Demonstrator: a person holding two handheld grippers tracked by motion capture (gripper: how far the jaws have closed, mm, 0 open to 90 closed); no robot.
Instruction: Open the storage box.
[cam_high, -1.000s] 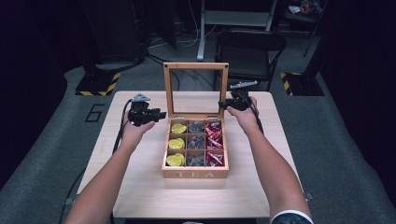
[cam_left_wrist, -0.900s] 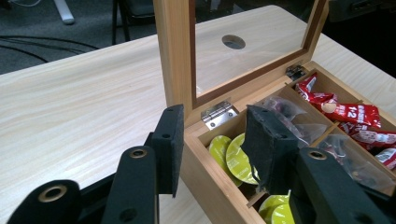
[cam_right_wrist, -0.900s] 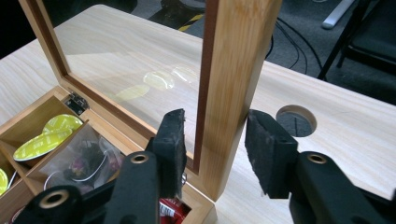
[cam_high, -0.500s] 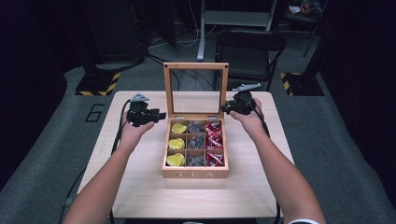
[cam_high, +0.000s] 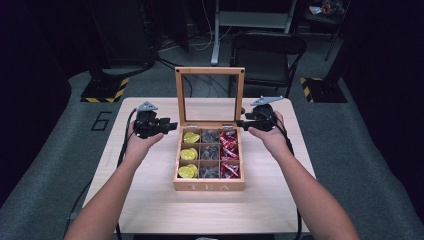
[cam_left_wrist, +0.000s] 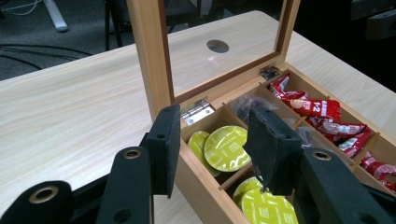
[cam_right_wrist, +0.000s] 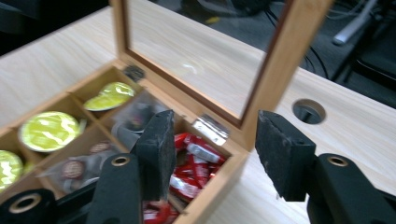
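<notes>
Wooden tea box (cam_high: 209, 186) at table (cam_high: 150, 200) centre, glass lid (cam_high: 209, 97) upright. Left gripper (cam_high: 172, 126) and right gripper (cam_high: 241, 122) flank its 2 rear corners, jaws just opened, grasping nothing.

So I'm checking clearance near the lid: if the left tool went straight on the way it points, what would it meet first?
Probably the tea box's near side wall by the hinge, which sits between the open left tool's pads. Beyond it lie the yellow-green capsules. Depth is hard to judge here.
</notes>
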